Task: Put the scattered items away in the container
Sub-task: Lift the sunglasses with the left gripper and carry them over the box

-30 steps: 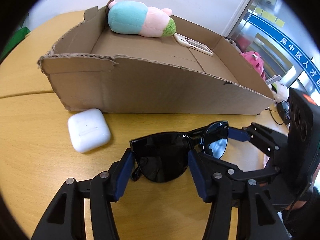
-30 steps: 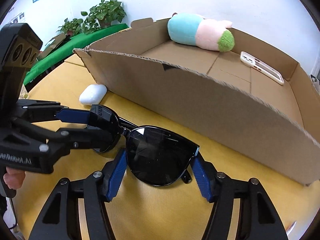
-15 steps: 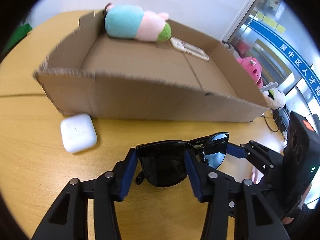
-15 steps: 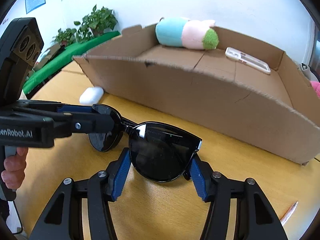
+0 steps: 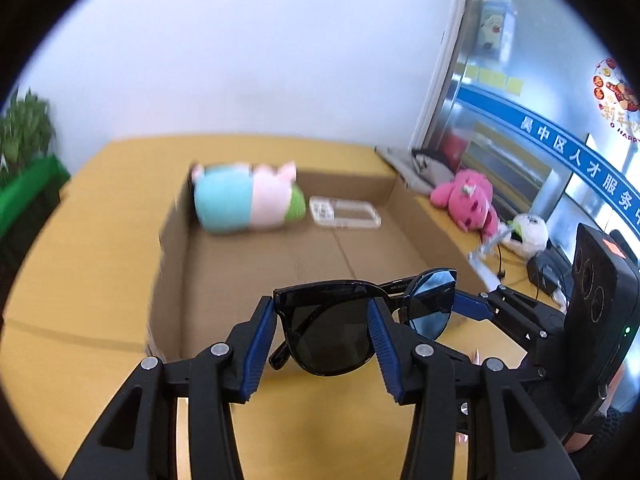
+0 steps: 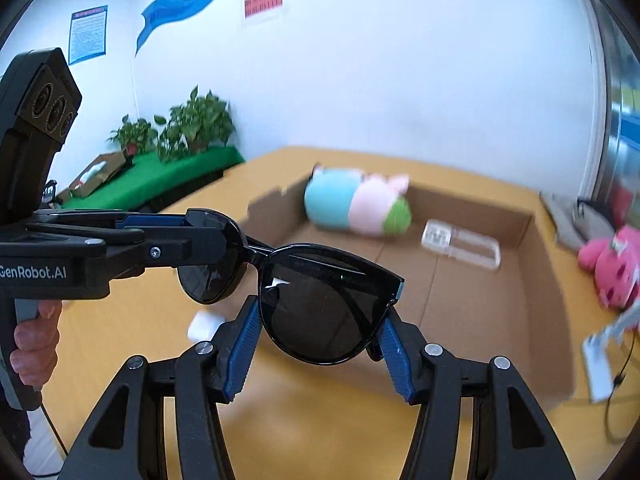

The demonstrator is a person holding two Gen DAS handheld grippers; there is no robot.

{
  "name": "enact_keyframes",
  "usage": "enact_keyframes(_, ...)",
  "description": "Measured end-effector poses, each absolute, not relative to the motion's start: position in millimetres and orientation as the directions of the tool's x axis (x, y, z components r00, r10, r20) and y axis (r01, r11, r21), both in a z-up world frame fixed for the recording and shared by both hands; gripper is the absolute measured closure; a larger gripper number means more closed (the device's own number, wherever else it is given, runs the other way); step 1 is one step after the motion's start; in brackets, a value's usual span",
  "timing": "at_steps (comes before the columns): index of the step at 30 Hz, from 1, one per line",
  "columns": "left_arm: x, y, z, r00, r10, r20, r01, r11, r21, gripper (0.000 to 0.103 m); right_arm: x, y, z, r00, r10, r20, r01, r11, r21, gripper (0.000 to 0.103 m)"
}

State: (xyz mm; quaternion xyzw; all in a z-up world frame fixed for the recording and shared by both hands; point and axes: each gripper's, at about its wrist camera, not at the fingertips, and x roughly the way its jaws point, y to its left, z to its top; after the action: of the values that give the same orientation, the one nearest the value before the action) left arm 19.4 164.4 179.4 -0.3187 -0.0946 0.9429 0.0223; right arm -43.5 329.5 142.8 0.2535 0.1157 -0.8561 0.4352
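Black sunglasses (image 5: 328,336) hang in the air over the yellow table, held by both grippers. My left gripper (image 5: 320,320) is shut on one lens, its blue pads against the rim on both sides. My right gripper (image 6: 320,316) is shut on the other lens (image 6: 324,312). Just beyond stands the open cardboard box (image 5: 168,280). Inside it lie a blue, pink and green plush toy (image 5: 244,204) and a clear phone case (image 5: 344,212). A white earbud case (image 6: 204,326) lies on the table below the glasses, partly hidden by a finger.
A pink plush (image 5: 466,200), a white plush (image 5: 528,232) and cables lie on the table to the right of the box. Potted plants (image 6: 192,128) stand on a green surface at the far left. A person's hand (image 6: 32,344) holds the left gripper's handle.
Both grippers have risen together with the sunglasses, lifting them off the table to above the box's front wall. The pads have closed a little onto the lenses.
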Motion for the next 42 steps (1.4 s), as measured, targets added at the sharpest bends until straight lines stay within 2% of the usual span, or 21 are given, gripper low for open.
enact_keyframes(3, 9, 161, 209, -0.826, 0.086, -0.557, 0.001, -0.988, -0.155, 0.056, -56, 321, 174, -0.526, -0.696, -0.489, 0.8, -0.6, -0.006, 0.042)
enact_keyframes(11, -32, 143, 276, -0.873, 0.035, -0.487, -0.01, -0.999, -0.053, 0.056, -101, 289, 246, -0.556, -0.708, -0.437, 0.798, -0.602, -0.04, 0.041)
enact_keyframes(18, -86, 122, 279, -0.85, -0.013, -0.527, 0.018, -1.0, -0.004, 0.056, -155, 245, 262, -0.545, -0.684, -0.485, 0.797, -0.602, -0.047, 0.041)
enact_keyframes(23, -113, 101, 245, -0.808, 0.027, -0.589, 0.02, -0.997, -0.073, 0.056, -185, 223, 238, -0.522, -0.652, -0.55, 0.795, -0.605, -0.037, 0.041)
enact_keyframes(31, -157, 71, 164, -0.672, 0.078, -0.736, 0.072, -0.983, -0.17, 0.057, -223, 189, 155, -0.418, -0.591, -0.69, 0.801, -0.599, 0.028, 0.041)
enact_keyframes(42, -192, 52, 85, -0.496, 0.145, -0.856, 0.126, -0.963, -0.236, 0.056, -264, 170, 65, -0.26, -0.484, -0.836, 0.793, -0.6, 0.1, 0.041)
